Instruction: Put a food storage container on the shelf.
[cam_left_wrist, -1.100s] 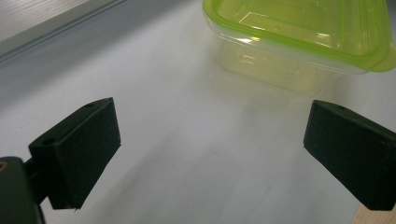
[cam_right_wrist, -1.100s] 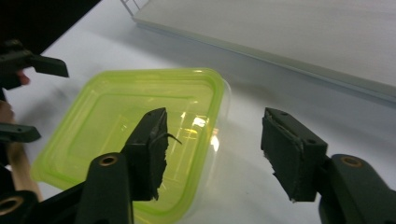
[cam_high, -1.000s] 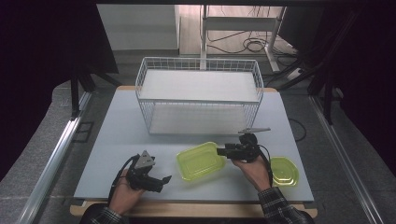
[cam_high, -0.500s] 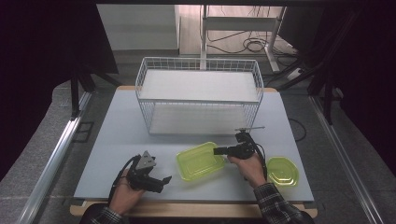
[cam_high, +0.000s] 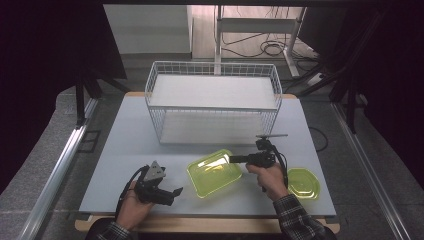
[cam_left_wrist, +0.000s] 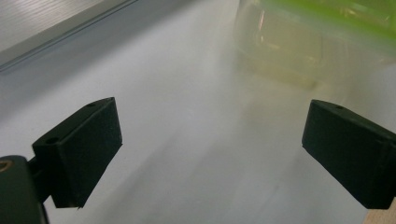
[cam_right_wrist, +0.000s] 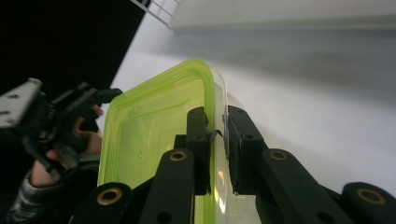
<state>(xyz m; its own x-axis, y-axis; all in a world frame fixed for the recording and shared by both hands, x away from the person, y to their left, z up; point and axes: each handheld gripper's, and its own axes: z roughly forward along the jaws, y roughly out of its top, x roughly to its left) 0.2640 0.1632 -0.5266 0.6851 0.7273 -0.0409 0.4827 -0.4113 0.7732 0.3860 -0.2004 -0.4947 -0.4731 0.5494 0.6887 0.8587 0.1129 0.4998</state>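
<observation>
A clear container with a lime-green rim (cam_high: 214, 171) sits on the table's front middle, its opening upward. My right gripper (cam_high: 231, 159) reaches in from the right and is shut on the container's right rim; in the right gripper view the two jaws pinch the rim wall (cam_right_wrist: 215, 133) of the container (cam_right_wrist: 154, 135). My left gripper (cam_high: 175, 192) rests low at the front left, open and holding nothing, pointing at the container. In the left gripper view the jaws stand wide apart (cam_left_wrist: 210, 149) over bare table, with the container (cam_left_wrist: 317, 37) ahead and apart from them.
A green lid (cam_high: 303, 182) lies on the table to the right of my right hand. A white wire basket (cam_high: 212, 100) stands at the back middle. The table's front edge (cam_high: 200, 220) runs just below both hands.
My right gripper has shifted a little to the left at the container's rim, uncovering more of the lid. The left gripper has stayed put.
</observation>
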